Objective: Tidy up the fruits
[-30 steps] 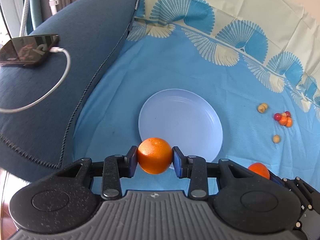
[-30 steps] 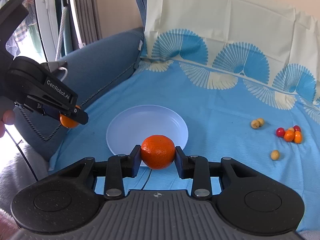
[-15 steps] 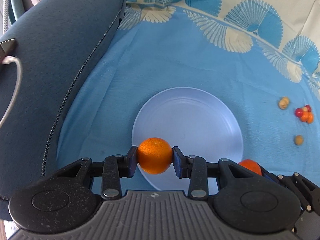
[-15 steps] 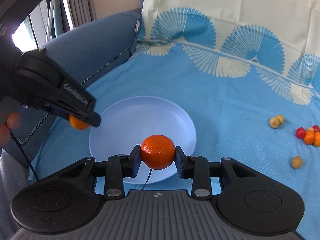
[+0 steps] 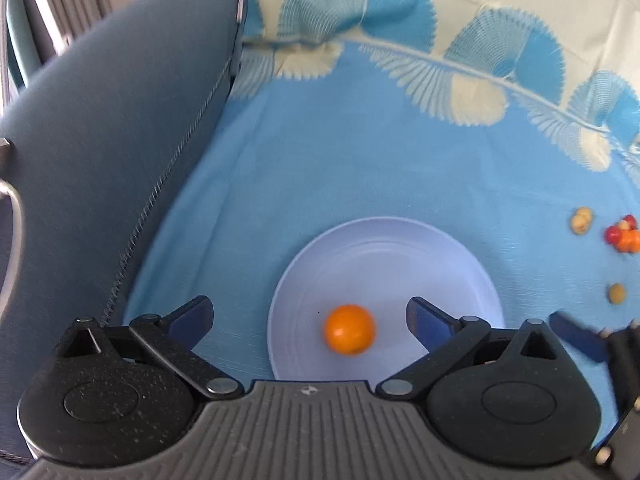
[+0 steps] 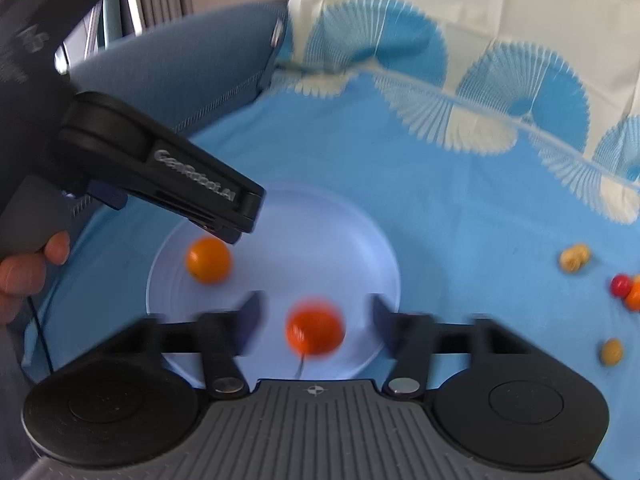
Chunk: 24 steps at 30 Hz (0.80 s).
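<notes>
A pale blue plate (image 5: 448,248) lies on the blue cloth. My left gripper (image 5: 308,316) is open above its near left part, and an orange (image 5: 350,329) lies on the plate between the fingers, untouched. In the right wrist view my right gripper (image 6: 316,320) is open over the plate (image 6: 344,232), with a blurred, redder orange (image 6: 315,331) free between its fingers. The first orange (image 6: 208,260) lies at the plate's left, under the left gripper's body (image 6: 168,168).
Small fruits lie on the cloth to the right: tan ones (image 6: 575,257) (image 6: 611,352) and a red and orange cluster (image 6: 626,286). A dark blue sofa arm (image 5: 100,140) rises at the left. A patterned cloth covers the backrest (image 6: 480,20).
Both grippers have opened and let go of their oranges, which now sit on or over the plate. Both grippers moved forward over the plate.
</notes>
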Each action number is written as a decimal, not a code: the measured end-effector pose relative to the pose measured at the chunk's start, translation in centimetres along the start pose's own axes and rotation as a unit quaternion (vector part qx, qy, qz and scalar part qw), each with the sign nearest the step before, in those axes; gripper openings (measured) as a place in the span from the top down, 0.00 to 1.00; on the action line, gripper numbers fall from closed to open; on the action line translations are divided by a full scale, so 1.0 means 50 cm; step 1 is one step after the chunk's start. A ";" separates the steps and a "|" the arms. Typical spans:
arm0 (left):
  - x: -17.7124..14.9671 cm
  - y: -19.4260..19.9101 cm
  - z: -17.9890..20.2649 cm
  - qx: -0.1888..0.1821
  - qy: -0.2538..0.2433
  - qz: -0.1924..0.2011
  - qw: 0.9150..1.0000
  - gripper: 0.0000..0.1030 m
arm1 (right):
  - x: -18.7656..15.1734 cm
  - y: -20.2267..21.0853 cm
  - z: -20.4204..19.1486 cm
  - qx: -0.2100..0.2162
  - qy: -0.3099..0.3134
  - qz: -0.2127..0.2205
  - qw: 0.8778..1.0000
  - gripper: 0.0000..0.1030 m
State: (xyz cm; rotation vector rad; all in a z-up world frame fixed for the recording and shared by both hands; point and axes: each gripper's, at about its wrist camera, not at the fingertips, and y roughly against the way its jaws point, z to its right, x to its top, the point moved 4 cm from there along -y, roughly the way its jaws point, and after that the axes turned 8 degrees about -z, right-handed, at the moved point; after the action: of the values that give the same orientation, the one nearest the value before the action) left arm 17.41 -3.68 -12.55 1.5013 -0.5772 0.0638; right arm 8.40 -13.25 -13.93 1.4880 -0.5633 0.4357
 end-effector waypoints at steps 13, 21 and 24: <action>-0.196 0.157 -0.045 0.036 0.038 -0.006 0.999 0.00 | -0.110 0.209 -0.036 0.003 -0.003 -0.001 1.000 0.02; -0.257 0.240 -0.032 0.032 0.039 0.035 0.998 0.00 | -0.134 0.318 -0.046 -0.018 -0.002 0.061 0.998 0.01; -0.270 0.271 -0.019 0.037 0.030 0.057 0.997 0.00 | -0.148 0.353 -0.048 -0.021 0.000 0.077 0.997 0.01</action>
State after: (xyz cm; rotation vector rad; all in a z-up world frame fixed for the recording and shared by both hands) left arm 0.77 2.65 -5.43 1.5327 -0.6178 0.2203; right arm -7.83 -9.54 -4.20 1.4109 -0.6859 0.5400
